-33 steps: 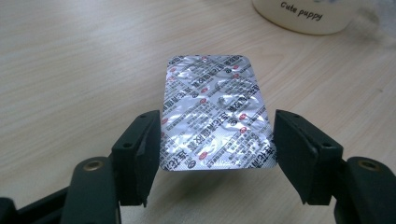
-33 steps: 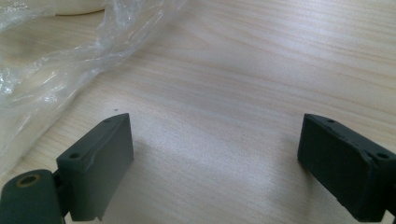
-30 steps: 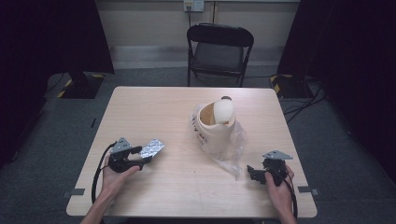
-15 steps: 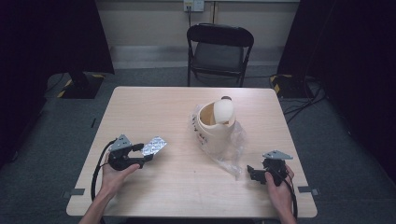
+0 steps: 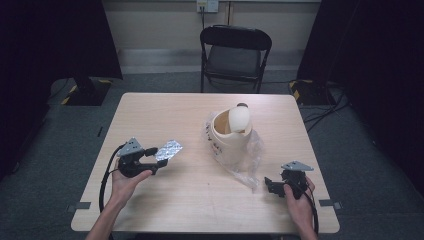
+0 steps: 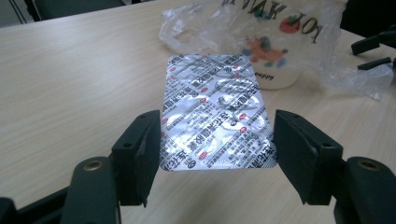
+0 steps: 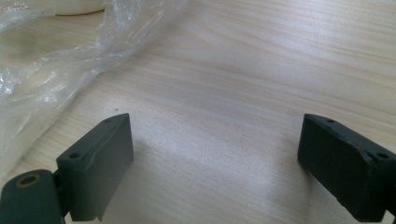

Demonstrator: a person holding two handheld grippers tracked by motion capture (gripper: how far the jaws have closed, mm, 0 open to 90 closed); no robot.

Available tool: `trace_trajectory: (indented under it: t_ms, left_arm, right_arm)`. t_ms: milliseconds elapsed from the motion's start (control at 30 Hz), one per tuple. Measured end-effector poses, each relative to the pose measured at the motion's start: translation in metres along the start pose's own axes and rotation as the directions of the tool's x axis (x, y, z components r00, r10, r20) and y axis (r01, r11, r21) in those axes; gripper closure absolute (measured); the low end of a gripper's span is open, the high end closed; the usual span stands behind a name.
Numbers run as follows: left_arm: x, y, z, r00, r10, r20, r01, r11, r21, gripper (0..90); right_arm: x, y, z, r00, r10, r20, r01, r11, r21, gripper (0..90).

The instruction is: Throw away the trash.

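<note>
— Dark curtains hang on both sides of the room, and a black folding chair stands behind the pale wooden counter. What is on the counter?

— A cream plastic kettle with its round lid tipped open stands near the middle. It sits partly inside a crinkly clear plastic bag, and the bag spreads out toward the person's right side.

— What does the left claw have?

— It is clamped on a shiny silver foil pill sheet with small red and black print on it. The two black jaws press the sheet's long edges near its close end. The rest of the sheet sticks out past them, pointing toward the kettle.

— Is the sheet lying on the counter?

— No, it is held just above the wood, to the left of the kettle and well apart from it. In the left claw's view the kettle and bag are right behind the sheet.

— And the right claw?

— Its jaws stand wide apart with bare wood between them. It sits low over the counter near the front right corner, just beside the edge of the bag — not touching it, as far as I can see.
</note>
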State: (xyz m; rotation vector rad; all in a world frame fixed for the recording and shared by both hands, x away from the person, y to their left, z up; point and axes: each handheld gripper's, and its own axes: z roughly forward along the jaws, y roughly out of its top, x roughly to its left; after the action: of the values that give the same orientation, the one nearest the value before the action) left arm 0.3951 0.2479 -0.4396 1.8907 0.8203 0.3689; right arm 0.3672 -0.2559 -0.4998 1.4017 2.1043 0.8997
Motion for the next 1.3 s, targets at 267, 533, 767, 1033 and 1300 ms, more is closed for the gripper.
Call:
trace_trajectory:
  t_ms: [267, 533, 767, 1033, 1300]
  left_arm:
    - [-0.01, 0.024, 0.003, 0.9988, 0.038, 0.031, -0.037, 0.9989, -0.028, 34.0]
    - [-0.015, 0.044, 0.008, 0.9964, 0.06, 0.061, -0.057, 0.997, -0.053, 34.1]
    - [-0.023, 0.062, 0.017, 0.994, 0.082, 0.073, -0.079, 0.9958, -0.046, 34.0]
    - [-0.033, 0.086, 0.022, 0.9886, 0.119, 0.092, -0.113, 0.9909, -0.074, 34.1]
    - [-0.049, 0.109, 0.034, 0.9782, 0.171, 0.118, -0.163, 0.9839, -0.073, 34.0]
  right_arm:
    - [0.0, 0.0, 0.0, 1.0, -0.002, 0.0, 0.002, 1.0, 0.001, 9.7]
    - [0.0, 0.0, 0.0, 1.0, -0.002, 0.0, 0.002, 1.0, 0.001, 9.6]
    - [0.0, 0.0, 0.0, 1.0, 0.0, 0.0, 0.0, 1.0, 0.0, 9.6]
    - [0.0, 0.0, 0.0, 1.0, -0.002, 0.0, 0.002, 1.0, 0.001, 9.7]
    - [0.0, 0.0, 0.0, 1.0, -0.002, 0.0, 0.002, 1.0, 0.001, 9.7]
